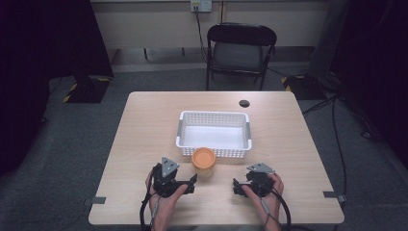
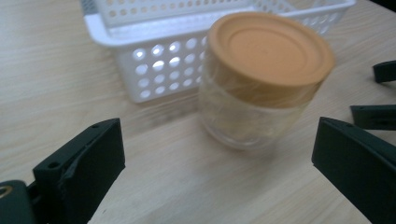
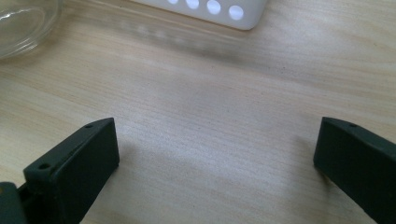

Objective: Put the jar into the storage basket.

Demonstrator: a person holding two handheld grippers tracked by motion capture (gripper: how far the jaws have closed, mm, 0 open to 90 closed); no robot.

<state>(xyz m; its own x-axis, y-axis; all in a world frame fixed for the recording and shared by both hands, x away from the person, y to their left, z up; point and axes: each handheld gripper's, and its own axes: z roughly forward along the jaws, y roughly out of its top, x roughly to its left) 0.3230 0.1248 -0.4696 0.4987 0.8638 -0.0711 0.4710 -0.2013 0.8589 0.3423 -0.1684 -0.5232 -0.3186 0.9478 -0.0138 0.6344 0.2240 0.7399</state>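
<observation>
A clear glass jar with an orange lid (image 1: 203,159) stands upright on the wooden table, right against the near wall of a white perforated basket (image 1: 214,115). My left gripper (image 1: 193,184) rests just near-left of the jar, open, with nothing between its jaws. In the left gripper view the jar (image 2: 261,79) stands ahead of the wide-open gripper (image 2: 215,154), with the basket (image 2: 154,51) behind it. My right gripper (image 1: 235,187) sits near-right of the jar, open and empty. The right gripper view shows this gripper (image 3: 215,149) over bare wood, the jar's base (image 3: 23,23) at top left.
A small black round object (image 1: 244,102) lies near the table's far edge. A black folding chair (image 1: 240,48) stands beyond the table. The basket is empty inside. The other gripper's jaws (image 2: 378,93) show at the right of the left gripper view.
</observation>
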